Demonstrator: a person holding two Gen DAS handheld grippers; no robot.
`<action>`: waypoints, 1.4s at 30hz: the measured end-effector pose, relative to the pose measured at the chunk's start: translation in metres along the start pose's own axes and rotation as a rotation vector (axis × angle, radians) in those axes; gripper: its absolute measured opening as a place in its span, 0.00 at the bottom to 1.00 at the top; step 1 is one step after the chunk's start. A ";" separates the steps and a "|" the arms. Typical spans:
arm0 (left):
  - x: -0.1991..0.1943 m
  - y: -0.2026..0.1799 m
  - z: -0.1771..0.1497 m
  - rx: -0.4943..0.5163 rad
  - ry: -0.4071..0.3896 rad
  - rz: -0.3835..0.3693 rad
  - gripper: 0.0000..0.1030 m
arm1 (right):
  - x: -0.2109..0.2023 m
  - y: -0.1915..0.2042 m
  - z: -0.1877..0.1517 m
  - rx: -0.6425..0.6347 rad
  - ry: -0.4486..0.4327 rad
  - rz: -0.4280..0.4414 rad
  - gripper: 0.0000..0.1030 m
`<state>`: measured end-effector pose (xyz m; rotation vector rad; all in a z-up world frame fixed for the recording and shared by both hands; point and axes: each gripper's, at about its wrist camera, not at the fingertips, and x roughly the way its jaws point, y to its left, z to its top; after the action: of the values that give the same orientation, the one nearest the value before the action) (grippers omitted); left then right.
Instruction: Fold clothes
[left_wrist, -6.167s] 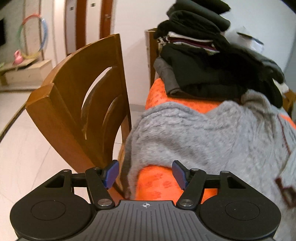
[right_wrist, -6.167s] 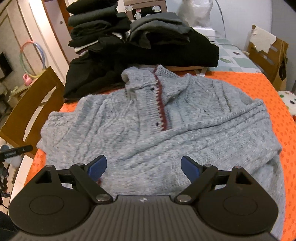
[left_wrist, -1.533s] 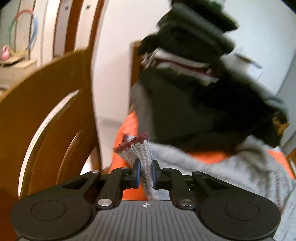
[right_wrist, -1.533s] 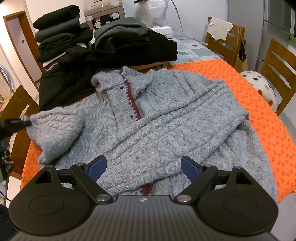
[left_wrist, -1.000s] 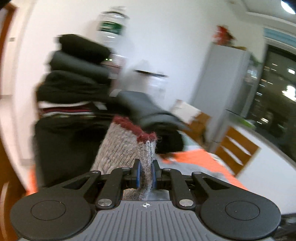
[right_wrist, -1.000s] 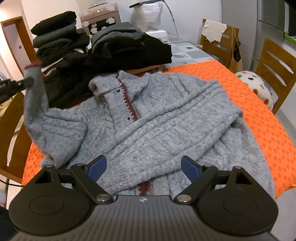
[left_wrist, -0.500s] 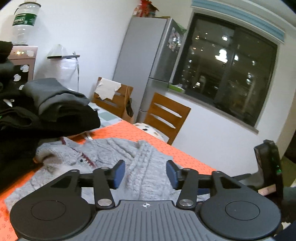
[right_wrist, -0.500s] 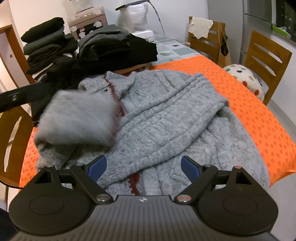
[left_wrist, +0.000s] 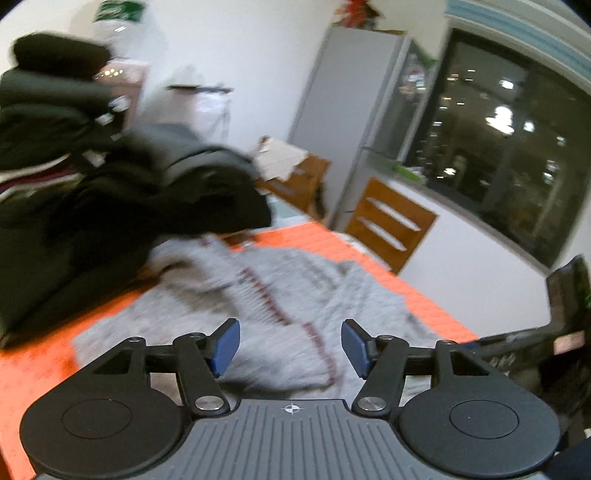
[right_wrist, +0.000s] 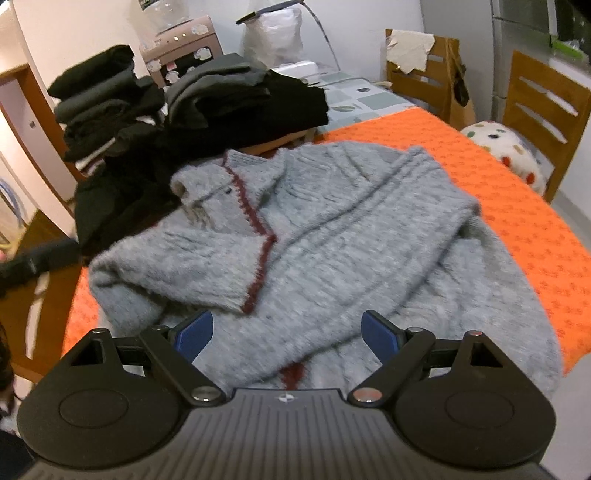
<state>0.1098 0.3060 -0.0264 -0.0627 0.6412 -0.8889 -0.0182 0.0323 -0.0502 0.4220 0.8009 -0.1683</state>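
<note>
A grey cable-knit cardigan (right_wrist: 332, 229) with dark red trim lies on the orange tablecloth (right_wrist: 517, 192). Both sleeves are folded across its front; the left sleeve's red cuff (right_wrist: 258, 273) rests near the middle. It also shows, blurred, in the left wrist view (left_wrist: 280, 295). My left gripper (left_wrist: 290, 347) is open and empty above the cardigan's left side. My right gripper (right_wrist: 286, 332) is open and empty over the cardigan's near hem.
Stacks of dark folded clothes (right_wrist: 192, 99) sit behind the cardigan. Wooden chairs (right_wrist: 543, 114) stand at the table's right, one with a spotted cushion (right_wrist: 506, 147). A chair (right_wrist: 33, 295) stands at the left edge. A fridge (left_wrist: 362, 122) stands beyond.
My left gripper carried the left sleeve up and across the cardigan, let it go and opened wide. The sleeve now lies flat on the front. The right gripper stayed open.
</note>
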 end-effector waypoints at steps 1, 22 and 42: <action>-0.002 0.006 -0.003 -0.017 0.005 0.017 0.62 | 0.004 0.000 0.003 0.011 0.003 0.015 0.89; -0.026 0.072 -0.040 -0.087 0.062 0.280 0.68 | 0.115 0.014 0.036 0.110 0.152 0.166 0.13; 0.039 0.076 -0.020 0.022 0.133 0.257 0.68 | -0.024 -0.080 -0.015 0.186 0.041 -0.120 0.40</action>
<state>0.1701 0.3298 -0.0850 0.0977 0.7449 -0.6548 -0.0691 -0.0340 -0.0660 0.5547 0.8547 -0.3492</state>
